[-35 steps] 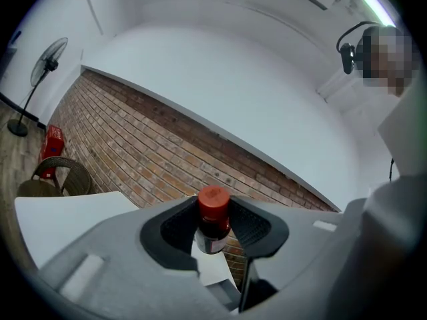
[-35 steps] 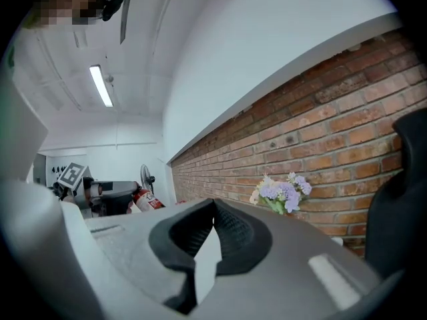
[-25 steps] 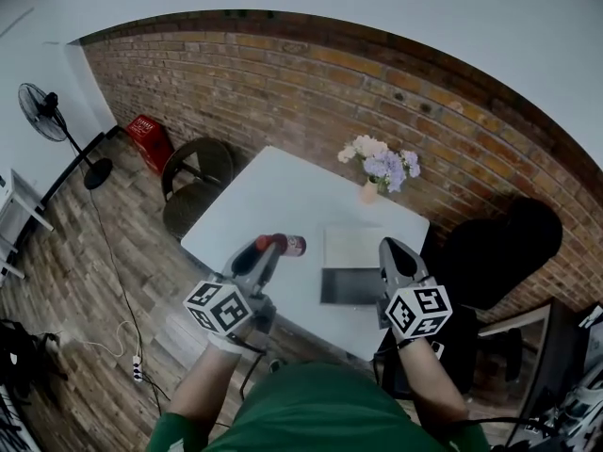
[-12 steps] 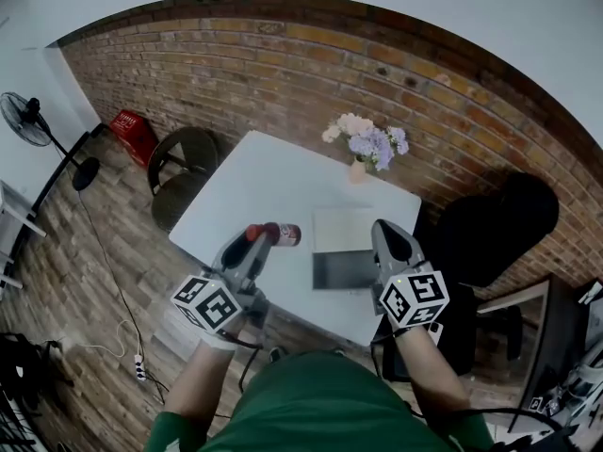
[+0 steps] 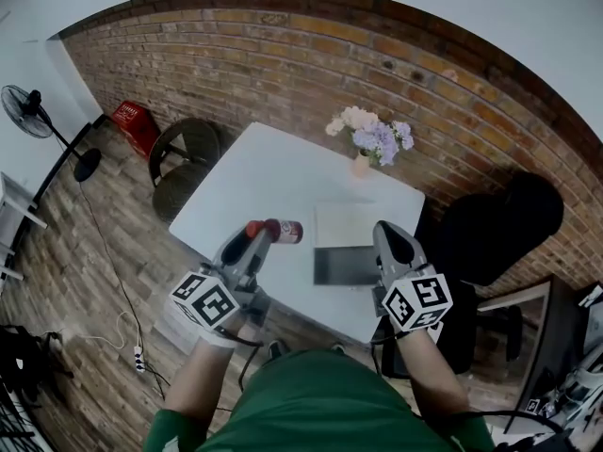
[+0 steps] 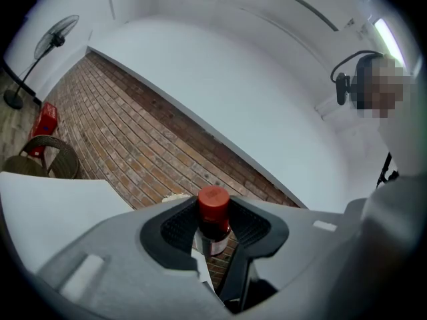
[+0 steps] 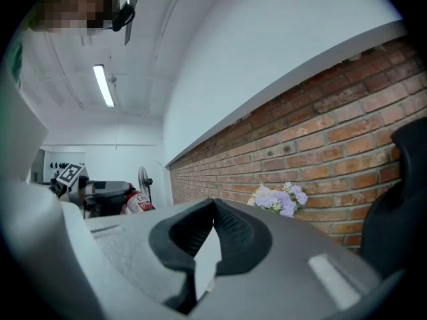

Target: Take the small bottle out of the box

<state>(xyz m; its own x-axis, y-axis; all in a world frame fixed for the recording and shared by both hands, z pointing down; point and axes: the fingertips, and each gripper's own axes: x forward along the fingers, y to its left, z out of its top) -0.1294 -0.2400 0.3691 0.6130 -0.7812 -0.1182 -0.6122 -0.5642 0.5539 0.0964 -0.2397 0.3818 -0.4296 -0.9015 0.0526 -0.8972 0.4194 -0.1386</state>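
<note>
Bottle point(image 6: 212, 237) out of the box point(image 5: 345, 264), clamped in the left tongs point(image 5: 265, 233).

Held left of the box, lifted off the bench point(image 5: 264, 177), pinched only at the neck under the red cap point(image 6: 213, 199). Liable to swivel or slip from so shallow a hold on a smooth round neck, then to drop and roll off the bench edge. Left forearm stretched forward, tongs tipped upward; right tongs point(image 7: 212, 209) shut together on nothing, raised over the box's right edge.

A flower vase point(image 5: 362, 164) stands on the white table point(image 5: 268, 182) near the brick wall point(image 5: 264, 59). A wicker chair point(image 5: 184, 149) and a fan point(image 5: 28, 113) stand to its left.
</note>
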